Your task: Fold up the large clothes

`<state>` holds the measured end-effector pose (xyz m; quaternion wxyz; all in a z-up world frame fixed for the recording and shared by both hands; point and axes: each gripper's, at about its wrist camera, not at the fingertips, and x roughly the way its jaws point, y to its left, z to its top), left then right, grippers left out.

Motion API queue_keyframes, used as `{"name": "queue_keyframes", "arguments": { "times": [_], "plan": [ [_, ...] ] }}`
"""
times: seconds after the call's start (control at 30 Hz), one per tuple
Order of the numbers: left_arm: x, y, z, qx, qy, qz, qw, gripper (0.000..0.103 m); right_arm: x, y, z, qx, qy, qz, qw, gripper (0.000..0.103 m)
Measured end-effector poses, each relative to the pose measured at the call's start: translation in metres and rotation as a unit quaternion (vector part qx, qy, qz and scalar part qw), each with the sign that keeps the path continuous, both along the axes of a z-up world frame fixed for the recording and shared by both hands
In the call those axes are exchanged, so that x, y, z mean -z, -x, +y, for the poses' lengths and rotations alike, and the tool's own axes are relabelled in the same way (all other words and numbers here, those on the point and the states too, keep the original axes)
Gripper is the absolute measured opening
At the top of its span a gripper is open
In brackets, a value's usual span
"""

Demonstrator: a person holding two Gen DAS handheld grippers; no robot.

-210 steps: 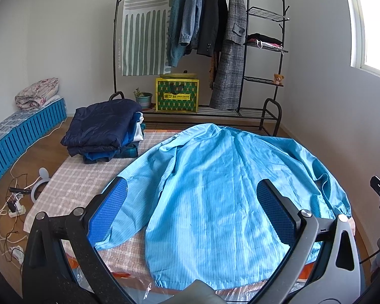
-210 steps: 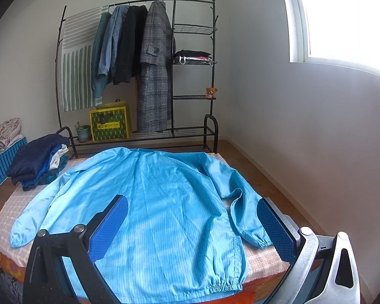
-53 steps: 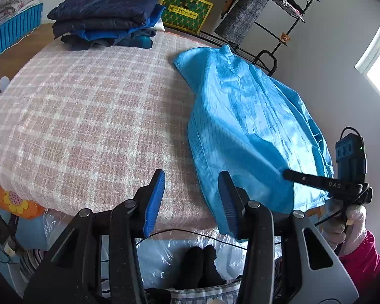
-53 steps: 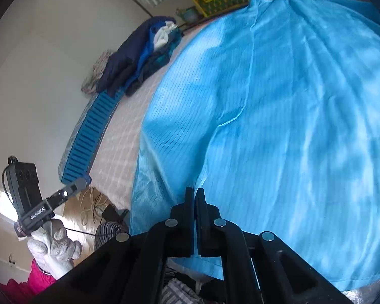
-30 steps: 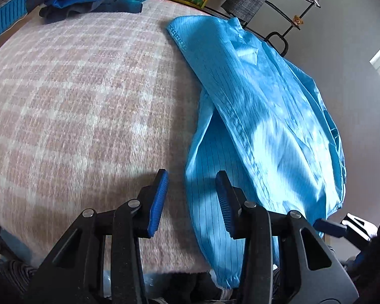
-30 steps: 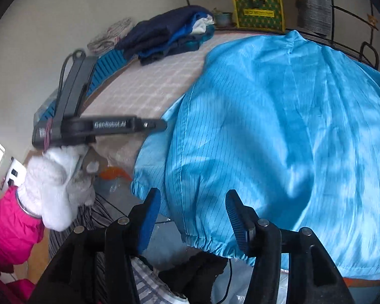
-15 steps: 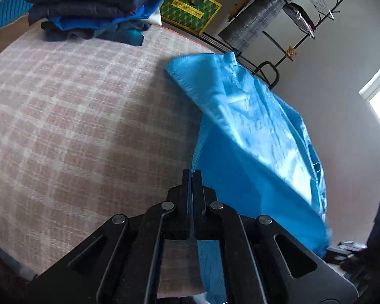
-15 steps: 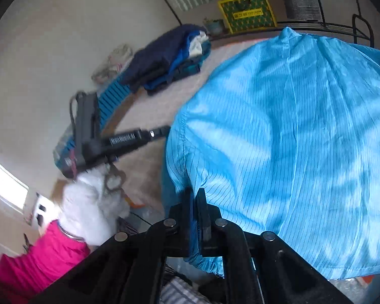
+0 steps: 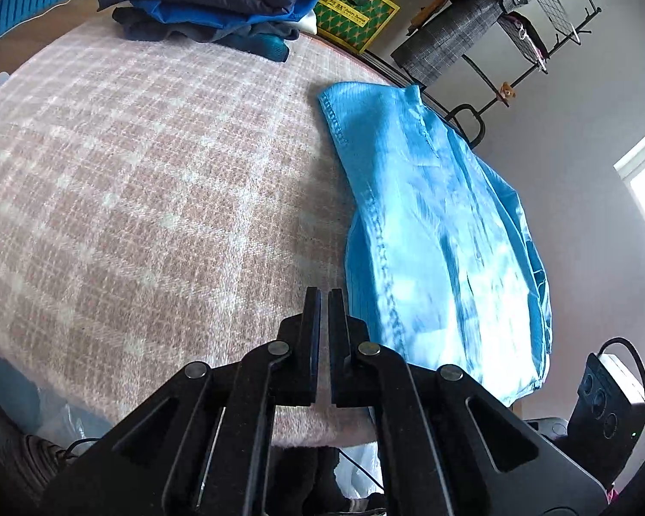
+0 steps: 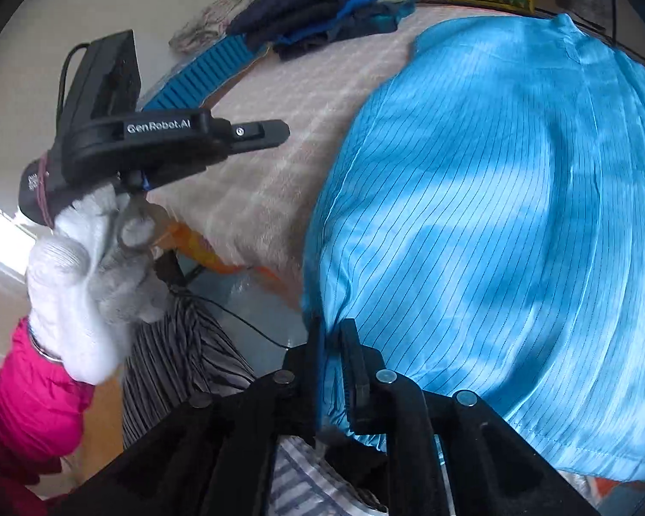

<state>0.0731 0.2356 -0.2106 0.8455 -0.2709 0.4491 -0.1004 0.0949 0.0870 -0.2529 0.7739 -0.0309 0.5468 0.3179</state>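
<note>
A large light-blue striped jacket [image 9: 434, 232] lies folded lengthwise on the right part of the plaid bed cover [image 9: 142, 198]. My left gripper [image 9: 324, 301] is shut with nothing between its pads, over the bed just left of the jacket's folded edge. In the right wrist view the jacket [image 10: 516, 198] fills the right side, and my right gripper [image 10: 333, 335] is shut on its near hem corner at the bed's front edge. The left gripper [image 10: 275, 131] also shows there, held by a white-gloved hand [image 10: 90, 258].
A stack of folded dark and blue clothes [image 9: 202, 4] sits at the bed's far left corner. A yellow-green box [image 9: 352, 8] and a clothes rack [image 9: 486, 38] with hanging coats stand behind the bed. A blue ribbed bench [image 10: 198, 73] is left of the bed.
My left gripper has let go of the jacket, and the lifted half has dropped flat onto the other half. My right gripper stays shut on the hem.
</note>
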Motion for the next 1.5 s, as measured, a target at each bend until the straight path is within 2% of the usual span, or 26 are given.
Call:
{"name": "queue_keyframes", "arguments": {
  "times": [0.03, 0.13, 0.23, 0.4, 0.47, 0.6, 0.8, 0.97, 1.13, 1.27, 1.3, 1.33, 1.37, 1.4, 1.5],
  "plan": [
    [-0.002, 0.006, 0.001, 0.000, 0.005, -0.003, 1.0000, 0.007, -0.007, 0.001, -0.002, -0.002, -0.004, -0.006, 1.000, 0.036],
    [-0.006, 0.023, -0.004, 0.003, 0.017, -0.010, 0.9998, 0.036, -0.042, -0.004, -0.017, 0.001, -0.036, -0.042, 0.998, 0.040],
    [-0.010, 0.032, -0.017, 0.019, 0.013, -0.015, 0.9996, 0.038, -0.072, -0.025, -0.039, 0.040, -0.026, -0.090, 0.995, 0.040],
    [-0.010, 0.033, -0.033, 0.030, 0.007, -0.016, 0.9994, 0.038, -0.110, -0.085, -0.065, 0.098, -0.041, -0.121, 0.987, 0.042],
    [-0.008, 0.029, -0.036, 0.028, 0.012, -0.012, 0.9995, 0.038, -0.121, -0.113, -0.069, 0.111, -0.043, -0.133, 0.984, 0.055],
    [-0.002, 0.024, -0.040, 0.025, 0.019, -0.007, 0.9995, 0.038, -0.131, -0.170, -0.063, 0.121, -0.052, -0.128, 0.983, 0.057],
    [-0.001, 0.028, -0.037, 0.016, 0.024, -0.006, 0.9996, 0.038, -0.112, -0.250, 0.006, 0.079, -0.044, -0.102, 0.991, 0.058],
    [0.000, 0.030, -0.037, 0.001, 0.017, 0.002, 0.9999, 0.038, -0.062, -0.297, 0.080, 0.027, 0.009, -0.083, 0.996, 0.058],
    [0.007, 0.023, -0.039, 0.002, 0.006, 0.023, 0.9997, 0.038, -0.009, -0.326, 0.129, -0.011, 0.099, -0.084, 0.991, 0.057],
    [0.011, 0.015, -0.038, -0.001, 0.004, 0.035, 0.9994, 0.038, 0.023, -0.335, 0.136, -0.029, 0.171, -0.086, 0.981, 0.054],
    [0.011, 0.014, -0.038, -0.002, 0.005, 0.037, 0.9993, 0.038, 0.021, -0.333, 0.133, -0.034, 0.161, -0.101, 0.981, 0.048],
    [0.010, 0.013, -0.038, -0.001, 0.005, 0.037, 0.9993, 0.038, 0.020, -0.333, 0.129, -0.033, 0.163, -0.101, 0.981, 0.030],
    [0.010, 0.013, -0.039, -0.001, 0.002, 0.037, 0.9993, 0.038, 0.018, -0.335, 0.124, -0.030, 0.163, -0.101, 0.981, 0.004],
    [0.009, 0.010, -0.040, -0.001, 0.001, 0.036, 0.9994, 0.038, 0.015, -0.338, 0.117, -0.030, 0.153, -0.090, 0.984, 0.000],
    [0.006, 0.008, -0.045, 0.006, 0.000, 0.032, 0.9995, 0.038, -0.011, -0.340, 0.081, 0.001, 0.086, -0.087, 0.992, 0.000]
  ]
}}
